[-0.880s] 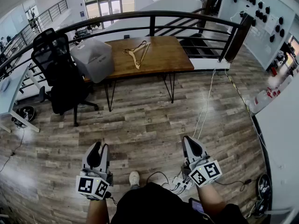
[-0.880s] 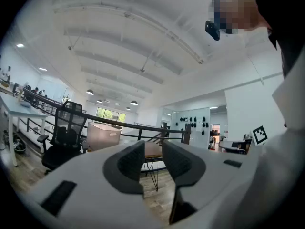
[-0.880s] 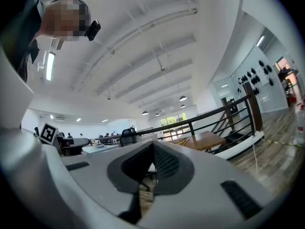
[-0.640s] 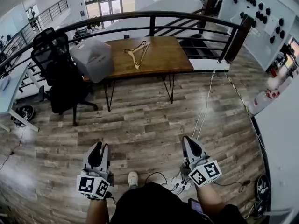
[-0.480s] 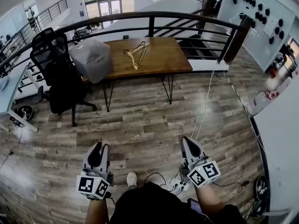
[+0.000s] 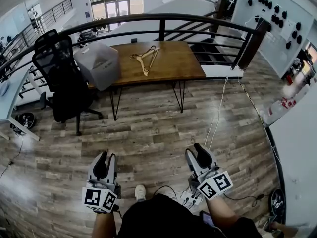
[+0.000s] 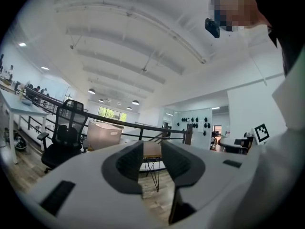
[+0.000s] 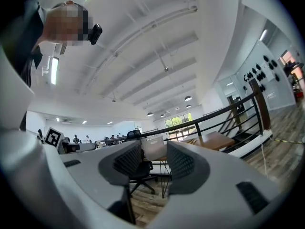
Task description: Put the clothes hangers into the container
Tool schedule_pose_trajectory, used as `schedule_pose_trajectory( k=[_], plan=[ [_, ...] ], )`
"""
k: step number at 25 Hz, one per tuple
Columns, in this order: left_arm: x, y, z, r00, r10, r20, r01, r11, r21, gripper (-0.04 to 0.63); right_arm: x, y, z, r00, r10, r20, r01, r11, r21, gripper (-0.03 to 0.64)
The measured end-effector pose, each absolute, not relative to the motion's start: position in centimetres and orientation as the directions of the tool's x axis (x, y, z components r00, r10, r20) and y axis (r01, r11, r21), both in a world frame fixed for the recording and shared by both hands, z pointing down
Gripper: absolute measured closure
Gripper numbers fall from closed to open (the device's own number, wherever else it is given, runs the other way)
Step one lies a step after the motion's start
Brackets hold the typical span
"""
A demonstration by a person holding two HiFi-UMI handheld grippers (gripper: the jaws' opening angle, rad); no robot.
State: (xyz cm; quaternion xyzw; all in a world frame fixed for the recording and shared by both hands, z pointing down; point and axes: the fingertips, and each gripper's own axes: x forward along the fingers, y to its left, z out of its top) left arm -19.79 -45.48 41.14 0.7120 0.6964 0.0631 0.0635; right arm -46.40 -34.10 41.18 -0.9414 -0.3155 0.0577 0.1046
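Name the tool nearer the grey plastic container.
Left. The left tool lines up with the grey plastic container, though far short; the right tool sits off to its right.

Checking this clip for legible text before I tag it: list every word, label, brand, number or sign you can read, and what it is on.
No readable words, brands or numbers in any view.
Cubes on the left gripper and right gripper: black-and-white square marker patterns only, no letters or digits.
Side of the container on the table: too small to make out any print.
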Motion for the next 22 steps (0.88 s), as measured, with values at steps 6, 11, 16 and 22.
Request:
schedule_pose_trajectory(
  k=[6, 11, 16, 22],
  plan=[
    [-17.8, -44.1, 41.0, -0.016, 1.000, 0.005, 0.984, 0.015, 0.176, 0.420, -43.7, -33.4, 40.9, 0.788, 0.614, -0.042, 0.589, -0.773, -0.234, 0.440],
    [-15.2, -42.5, 41.3, -0.041, 0.999, 0.006, 0.981, 0.040, 0.188, 0.311, -40.2, -32.9, 41.2, 0.788, 0.615, -0.039, 0.592, -0.773, -0.229, 0.378],
    [-12.3, -41.6, 41.3, -0.075, 0.997, 0.000, 0.977, 0.074, 0.200, 0.295, -36.6, -32.6, 41.2, 0.773, 0.633, -0.042, 0.611, -0.760, -0.222, 0.367],
    [-8.9, -41.3, 41.0, -0.091, 0.996, -0.007, 0.972, 0.091, 0.216, 0.271, -32.6, -32.4, 40.7, 0.766, 0.641, -0.047, 0.620, -0.757, -0.208, 0.327]
  ],
)
